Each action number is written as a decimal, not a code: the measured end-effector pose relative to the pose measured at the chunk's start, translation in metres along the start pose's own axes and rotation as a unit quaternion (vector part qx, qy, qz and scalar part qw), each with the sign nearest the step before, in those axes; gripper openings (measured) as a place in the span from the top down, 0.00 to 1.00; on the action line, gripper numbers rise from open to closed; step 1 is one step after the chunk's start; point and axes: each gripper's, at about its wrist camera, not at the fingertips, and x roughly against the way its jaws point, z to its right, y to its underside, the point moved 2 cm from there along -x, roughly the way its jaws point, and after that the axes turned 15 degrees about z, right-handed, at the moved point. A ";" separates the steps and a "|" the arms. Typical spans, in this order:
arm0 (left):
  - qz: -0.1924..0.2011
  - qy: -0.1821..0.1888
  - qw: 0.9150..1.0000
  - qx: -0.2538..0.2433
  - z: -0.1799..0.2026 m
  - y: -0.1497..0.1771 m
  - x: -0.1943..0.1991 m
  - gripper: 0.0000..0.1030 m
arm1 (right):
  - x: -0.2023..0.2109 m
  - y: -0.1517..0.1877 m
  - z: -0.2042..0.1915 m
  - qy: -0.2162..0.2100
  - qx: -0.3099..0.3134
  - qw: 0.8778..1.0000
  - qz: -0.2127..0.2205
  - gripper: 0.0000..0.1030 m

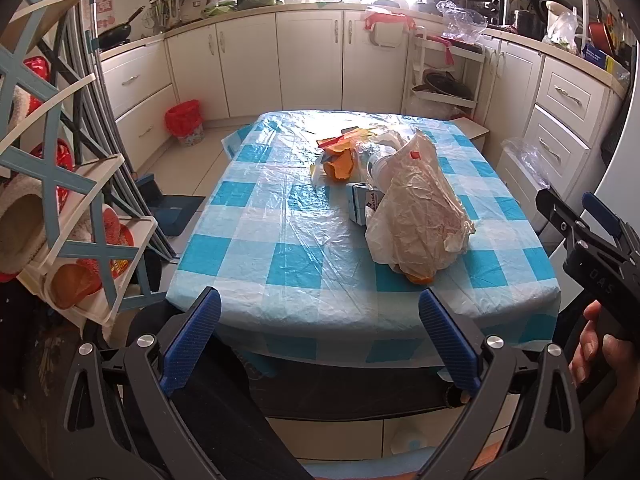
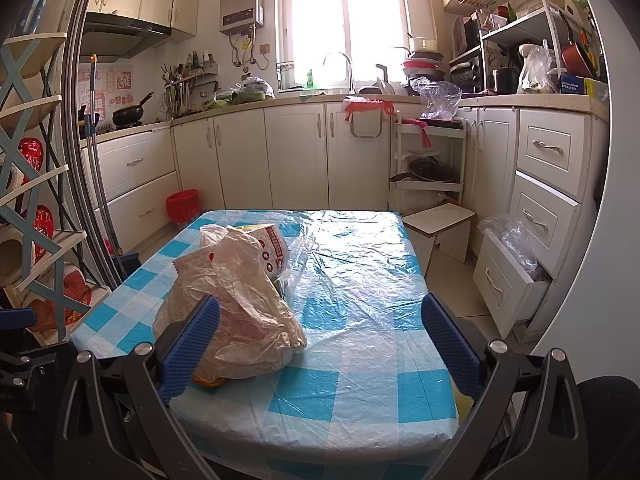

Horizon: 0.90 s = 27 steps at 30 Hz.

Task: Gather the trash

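A crumpled translucent whitish plastic bag (image 1: 416,204) lies on the counter (image 1: 248,240), which is covered with a blue-and-white checked cloth under clear plastic film; the bag sits right of centre in the left wrist view and towards the near left in the right wrist view (image 2: 236,320). Touching its far side are a small blue-and-white carton (image 1: 362,206), pieces of orange peel (image 1: 340,164) and a clear plastic bottle (image 1: 380,156), with red and yellow wrappers just beyond. A bit of orange peel also shows under the bag's near edge. The left tool (image 1: 320,340) hovers at the counter's near edge, its blue-padded fingers spread wide and empty, pointing level across the cloth. The right tool (image 2: 320,344) is likewise released, fingers wide apart, its left pad (image 2: 192,344) in front of the bag; contact cannot be told. A red-lined waste bin (image 1: 185,122) stands on the floor by the far-left cabinets.
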 end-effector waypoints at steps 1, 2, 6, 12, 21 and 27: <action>0.000 0.001 1.000 0.000 0.001 0.000 0.001 0.08 | 0.000 0.000 0.000 0.000 0.000 1.000 0.000 0.06; 0.000 0.002 1.000 -0.001 0.001 0.000 0.001 0.08 | 0.000 0.000 0.000 0.000 0.000 1.000 -0.001 0.06; -0.002 0.003 1.000 0.000 0.003 0.000 0.000 0.08 | 0.000 0.000 0.000 0.000 0.000 1.000 -0.001 0.06; -0.005 0.006 1.000 0.002 0.002 0.001 0.000 0.08 | 0.000 -0.001 0.001 0.001 0.000 1.000 -0.001 0.06; -0.006 0.009 1.000 0.005 0.001 0.003 -0.001 0.08 | 0.000 -0.001 0.001 0.001 0.000 1.000 0.000 0.06; -0.010 0.013 1.000 0.010 -0.001 0.006 -0.004 0.08 | 0.000 -0.002 0.003 0.003 -0.001 1.000 0.000 0.06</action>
